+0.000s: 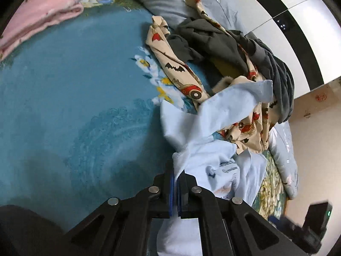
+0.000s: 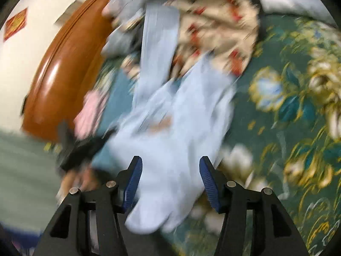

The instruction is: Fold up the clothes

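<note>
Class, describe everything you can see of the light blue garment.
The light blue garment is thin, soft-looking fabric, crumpled and unfolded, with small print near one bunched part. It lies on the blue bedspread, overlapping the bat-and-car print cloth. The left tongs are shut on one edge; the open right tongs straddle another part.

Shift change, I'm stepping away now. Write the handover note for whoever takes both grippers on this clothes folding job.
Left gripper: shut on the light blue garment, pinching a bunched edge.
Right gripper: open, its fingers either side of the same garment; view blurred.
The garment is crumpled, trailing from the unfolded pile on the bed: bat-and-car print garment, dark grey garment.
Done: pink garment lies folded at the far side of the bed.
Left: get a second grip, spread and fold the blue one, then the pile.
</note>
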